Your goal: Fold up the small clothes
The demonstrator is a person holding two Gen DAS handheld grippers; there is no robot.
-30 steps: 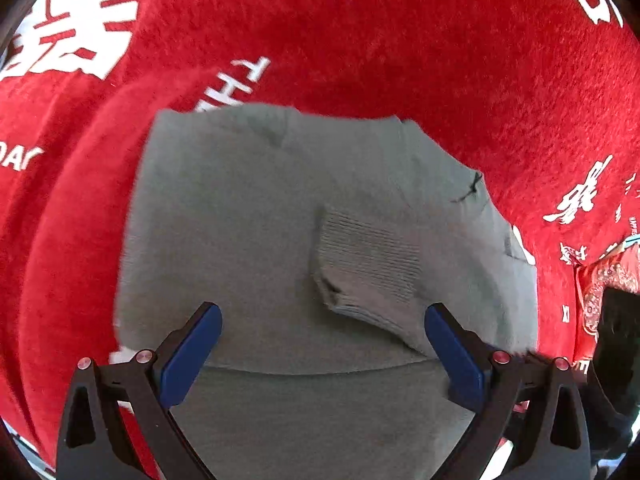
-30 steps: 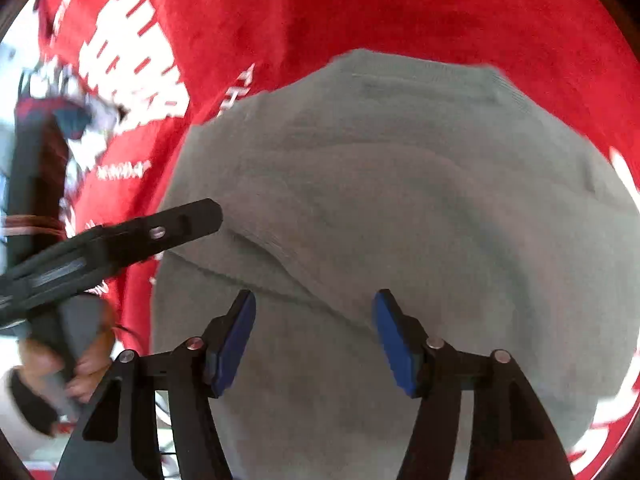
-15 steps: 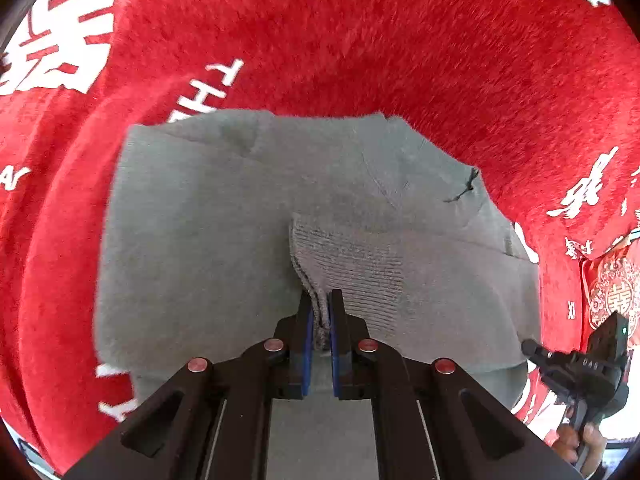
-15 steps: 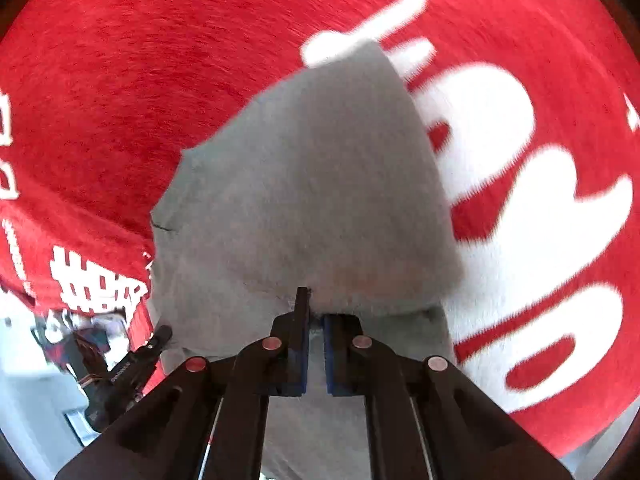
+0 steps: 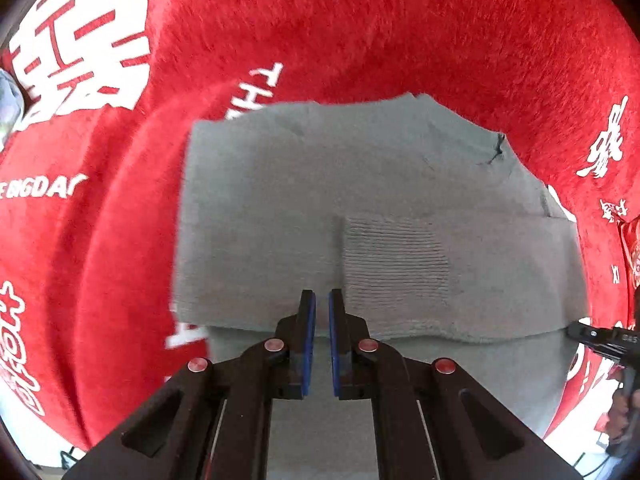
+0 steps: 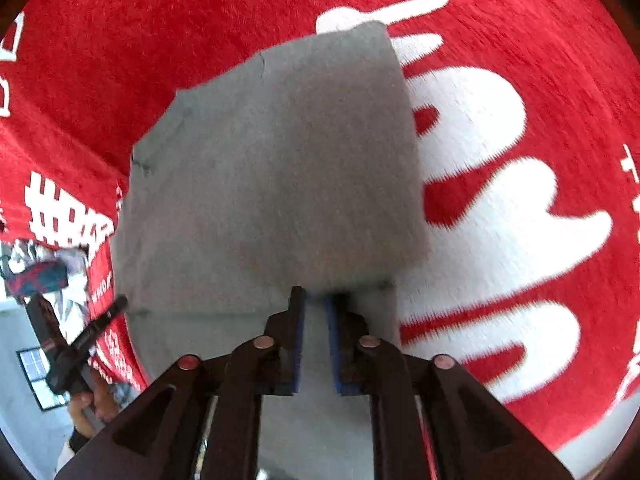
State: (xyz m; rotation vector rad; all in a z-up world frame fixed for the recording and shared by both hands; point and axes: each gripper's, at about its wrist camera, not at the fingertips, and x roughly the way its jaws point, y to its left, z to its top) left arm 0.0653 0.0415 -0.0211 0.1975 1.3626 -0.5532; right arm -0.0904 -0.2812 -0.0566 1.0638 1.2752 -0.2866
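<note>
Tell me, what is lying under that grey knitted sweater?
The grey knitted sweater lies on a fuzzy red blanket with white lettering, which shows all around it. The blanket directly beneath is covered by the fabric, so anything there cannot be seen.

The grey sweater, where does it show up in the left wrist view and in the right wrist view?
Left wrist view: the grey sweater fills the middle, ribbed cuff right of centre, above the gripper.
Right wrist view: the sweater fills the centre-left, its folded edge running toward the top.
Shared landmark: the red blanket with white lettering, under the sweater in both.
</note>
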